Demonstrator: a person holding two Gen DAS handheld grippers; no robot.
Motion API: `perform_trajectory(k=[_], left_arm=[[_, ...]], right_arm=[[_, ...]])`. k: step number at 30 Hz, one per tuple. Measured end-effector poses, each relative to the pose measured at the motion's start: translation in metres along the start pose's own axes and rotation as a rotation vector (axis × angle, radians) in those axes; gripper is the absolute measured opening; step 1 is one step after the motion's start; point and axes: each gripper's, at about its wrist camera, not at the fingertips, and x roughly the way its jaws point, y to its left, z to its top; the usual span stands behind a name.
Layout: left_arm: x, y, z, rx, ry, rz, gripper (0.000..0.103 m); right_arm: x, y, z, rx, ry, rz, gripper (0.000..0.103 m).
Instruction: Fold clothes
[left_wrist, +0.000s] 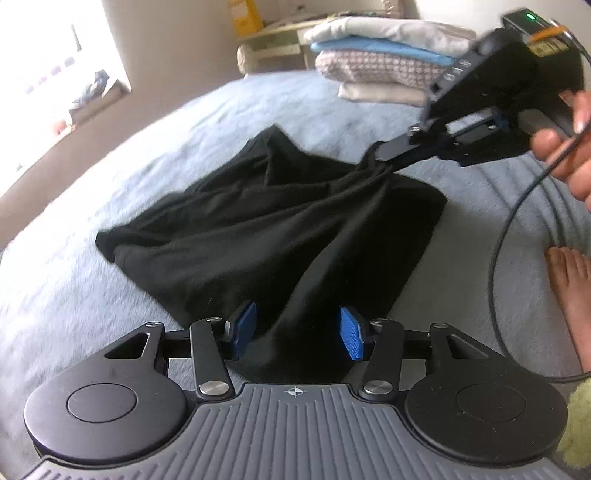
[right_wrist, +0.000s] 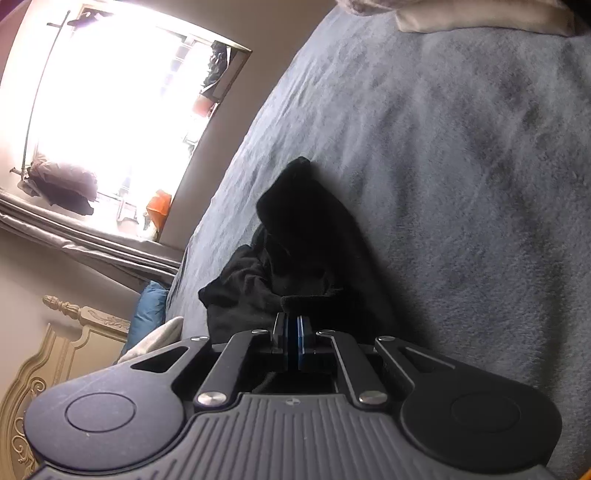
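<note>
Folding is partway: the black garment (left_wrist: 266, 221) lies bunched mid-frame on the bed (left_wrist: 110, 184), the right tool (left_wrist: 384, 153) pinching its upper edge, the left tool (left_wrist: 297, 332) parted, gripping nothing; flattening remains beside the finished stack (left_wrist: 384, 62).

The black garment (left_wrist: 258, 229) is soft matt cloth, creased. The bed (left_wrist: 110, 295) wears a fuzzy grey-blue blanket. The left gripper (left_wrist: 297, 332) is matt black plastic with shiny metal screws and ribbed blue pads (left_wrist: 351, 338). The headboard (right_wrist: 55, 354) looks like carved, painted wood.
</note>
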Motion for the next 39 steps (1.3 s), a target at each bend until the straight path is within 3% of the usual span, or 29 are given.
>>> perform_trajectory(k=[4,7,11,15,19,24,32,35,37,38,39], left_arm=[[0.009,-0.020,-0.006,0.107,0.001,0.134,0.048],[0.002,-0.017,-0.016,0.126,0.041,0.174,0.047],[-0.011,-0.010,-0.029,0.140,0.076,0.187,0.047],[-0.015,-0.007,-0.032,0.125,0.099,0.166,0.047],[-0.015,-0.007,-0.033,0.101,0.121,0.145,0.047],[-0.012,-0.011,-0.038,0.086,0.120,0.152,0.046],[-0.013,-0.014,-0.040,0.092,0.112,0.156,0.041],[-0.013,-0.013,-0.041,0.083,0.112,0.154,0.040],[-0.013,-0.014,-0.042,0.089,0.105,0.149,0.039],[-0.013,-0.015,-0.042,0.092,0.104,0.148,0.039],[-0.013,-0.015,-0.042,0.096,0.103,0.148,0.038]], right_arm=[[-0.006,0.008,0.003,-0.020,-0.013,0.026,0.004],[-0.016,0.014,0.006,-0.043,-0.051,0.051,0.004],[-0.027,-0.001,0.006,-0.022,-0.064,0.018,0.004],[-0.025,-0.024,0.002,0.019,-0.023,-0.045,0.004],[-0.018,-0.022,0.005,-0.007,0.056,-0.054,0.007],[-0.010,-0.014,0.005,-0.064,0.100,-0.111,0.031],[0.010,-0.001,0.007,-0.151,0.182,-0.156,0.035],[0.015,0.004,0.006,-0.195,0.196,-0.187,0.030],[0.015,0.009,0.006,-0.224,0.181,-0.189,0.019],[0.014,0.011,0.006,-0.238,0.172,-0.189,0.006],[0.012,0.014,0.006,-0.250,0.158,-0.190,0.004]])
